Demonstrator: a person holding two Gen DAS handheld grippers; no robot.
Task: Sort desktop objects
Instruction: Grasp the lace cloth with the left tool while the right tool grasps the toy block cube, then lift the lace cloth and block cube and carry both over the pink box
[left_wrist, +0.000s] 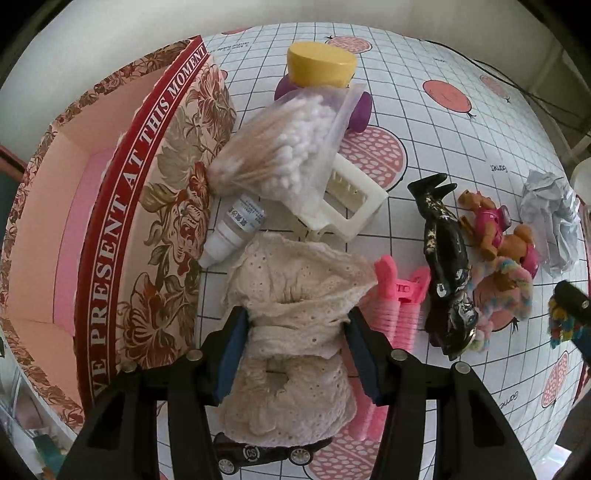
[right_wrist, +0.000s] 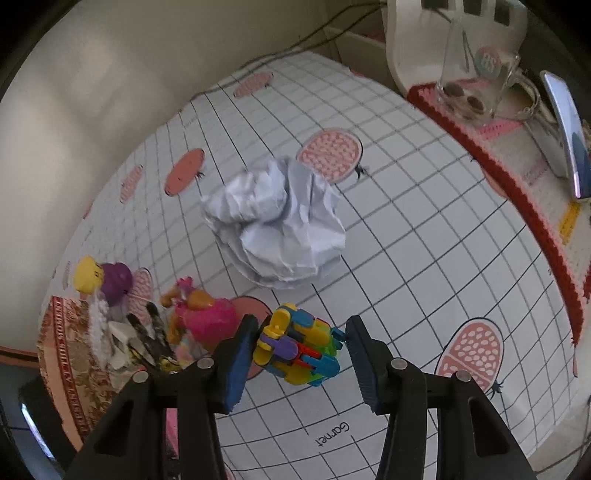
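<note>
My left gripper (left_wrist: 295, 325) is open, its fingers on either side of a cream lace scrunchie (left_wrist: 291, 332) lying on the table beside the floral gift box (left_wrist: 122, 229). My right gripper (right_wrist: 299, 347) is open, its fingers on either side of a multicoloured block toy (right_wrist: 299, 345) on the tablecloth; it also shows at the right edge of the left wrist view (left_wrist: 561, 321). I cannot tell whether the pads touch either object.
Around the scrunchie lie a bag of cotton swabs (left_wrist: 280, 147), a white dropper bottle (left_wrist: 232, 230), a white comb (left_wrist: 351, 199), a pink hair clip (left_wrist: 399, 302), a black clip (left_wrist: 447, 266), a doll (left_wrist: 498, 229), crumpled paper (right_wrist: 277, 218) and a toy car (left_wrist: 266, 454). A glass mug (right_wrist: 476, 74) stands far right.
</note>
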